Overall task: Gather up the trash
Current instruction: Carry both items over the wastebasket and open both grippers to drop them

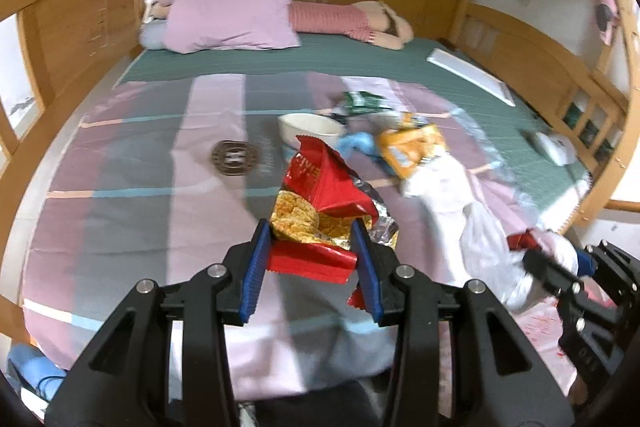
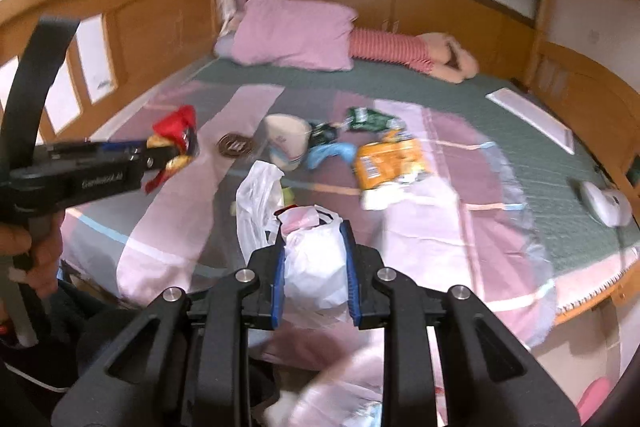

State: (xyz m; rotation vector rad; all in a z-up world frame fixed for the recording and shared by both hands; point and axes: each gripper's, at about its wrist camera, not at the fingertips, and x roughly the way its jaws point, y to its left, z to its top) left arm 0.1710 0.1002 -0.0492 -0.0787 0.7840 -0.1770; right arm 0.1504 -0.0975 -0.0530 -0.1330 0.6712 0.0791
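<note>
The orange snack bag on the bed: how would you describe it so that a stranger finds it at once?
Look at the bed with the pink and grey striped cover, near its middle. Among the loose litter there, the orange snack bag lies flat, right of a crumpled blue wrapper and below a green wrapper. It is the only orange-yellow packet.

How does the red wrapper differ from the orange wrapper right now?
The red wrapper is gripped in the left gripper and raised off the bed; the orange wrapper lies loose on the bedspread. The red one is torn open, showing silver lining; the orange one lies flatter. Both are crumpled snack packaging.
</note>
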